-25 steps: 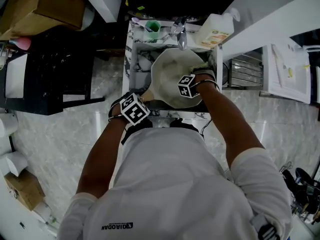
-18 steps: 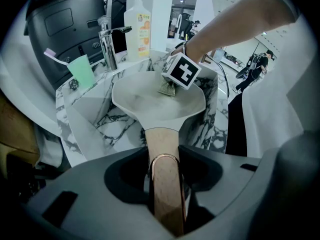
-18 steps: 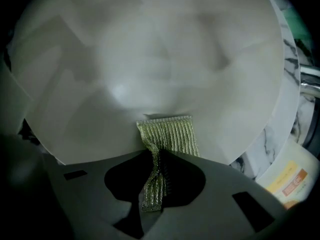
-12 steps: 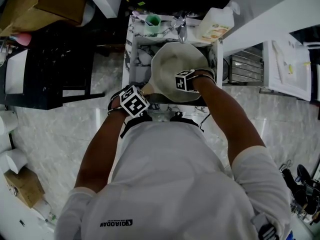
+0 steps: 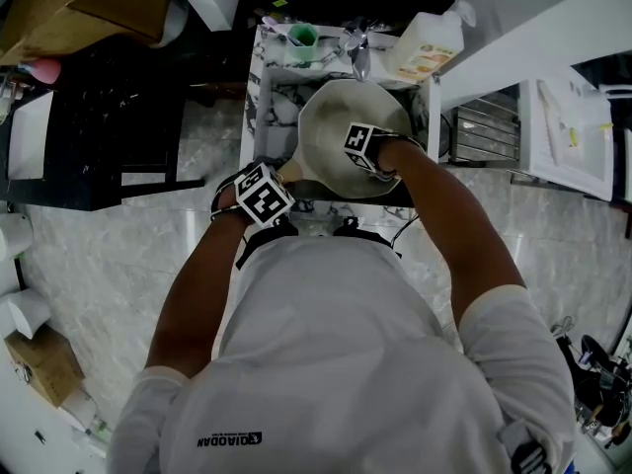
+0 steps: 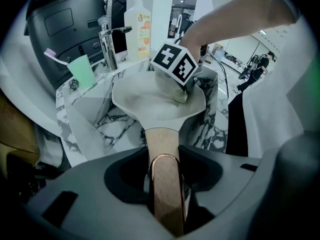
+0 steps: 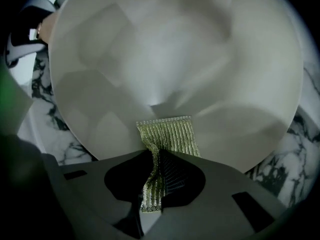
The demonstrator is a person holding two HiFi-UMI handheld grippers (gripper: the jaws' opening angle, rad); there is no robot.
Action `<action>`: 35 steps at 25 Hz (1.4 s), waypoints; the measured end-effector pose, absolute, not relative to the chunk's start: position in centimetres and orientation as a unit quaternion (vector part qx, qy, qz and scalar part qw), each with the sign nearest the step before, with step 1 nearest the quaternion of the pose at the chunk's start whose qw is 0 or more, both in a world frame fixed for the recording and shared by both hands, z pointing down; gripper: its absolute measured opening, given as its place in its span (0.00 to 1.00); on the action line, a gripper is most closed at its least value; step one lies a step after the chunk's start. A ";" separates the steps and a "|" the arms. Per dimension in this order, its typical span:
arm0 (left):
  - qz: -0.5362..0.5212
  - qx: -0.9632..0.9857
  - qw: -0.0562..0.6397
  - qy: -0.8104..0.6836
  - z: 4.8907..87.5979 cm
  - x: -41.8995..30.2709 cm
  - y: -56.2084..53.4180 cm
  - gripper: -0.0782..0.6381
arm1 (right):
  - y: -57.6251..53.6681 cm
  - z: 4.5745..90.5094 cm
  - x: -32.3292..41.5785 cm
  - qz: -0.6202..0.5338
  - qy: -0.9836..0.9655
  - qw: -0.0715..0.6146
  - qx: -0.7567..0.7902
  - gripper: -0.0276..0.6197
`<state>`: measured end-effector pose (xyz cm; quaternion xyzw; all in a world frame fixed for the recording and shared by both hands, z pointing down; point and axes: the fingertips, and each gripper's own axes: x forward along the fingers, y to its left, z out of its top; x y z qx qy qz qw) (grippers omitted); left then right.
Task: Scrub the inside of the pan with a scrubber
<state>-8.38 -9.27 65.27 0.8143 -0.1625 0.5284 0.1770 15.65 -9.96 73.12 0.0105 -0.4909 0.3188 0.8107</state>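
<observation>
Since a second ago the right claw (image 5: 367,156) has been moved from the near rim of the pan (image 5: 331,117) inward, toward its middle. The left claw (image 5: 276,184) has been kept at the pan's near left, on the handle (image 6: 164,149), and the pan has been kept in the sink (image 5: 269,97).

A gold-green mesh scrubber (image 7: 167,134) is seen clamped between the right claw's jaws. Its pinched end is folded between them, and its free end is spread flat against the pan's pale inner wall just beyond the jaw tips. From the left gripper view the scrubber is seen low inside the pan, toward its right side, under the marker cube.

The left claw is clenched on the pan's wooden handle, whose end carries a copper-coloured band; the handle runs straight from the jaws to the pan's near rim.

The right forearm is stretched over the pan's near right rim, with the hand bent down into it. The left forearm is held forward, ending at the pan's near left.

A tap (image 5: 357,57) and a soap bottle (image 5: 427,49) are seen beyond the pan's far rim, and a green cup (image 5: 303,36) beyond its far left.
</observation>
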 end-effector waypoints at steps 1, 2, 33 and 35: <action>0.530 0.813 0.179 -0.161 65.4 -8.4 -9.2 0.38 | -9.7 73.1 15.4 0.336 -0.494 0.802 0.011 0.16; 0.531 0.812 0.181 -0.159 65.6 -8.5 -9.0 0.38 | -9.5 73.1 15.2 0.351 -0.498 0.793 0.012 0.16; 0.531 0.813 0.179 -0.159 65.0 -8.4 -9.2 0.38 | -6.4 69.7 5.4 0.686 -0.561 0.463 0.001 0.16; 0.532 0.812 0.179 -0.159 65.0 -8.3 -9.2 0.38 | -6.3 69.7 5.4 0.680 -0.564 0.469 -0.003 0.16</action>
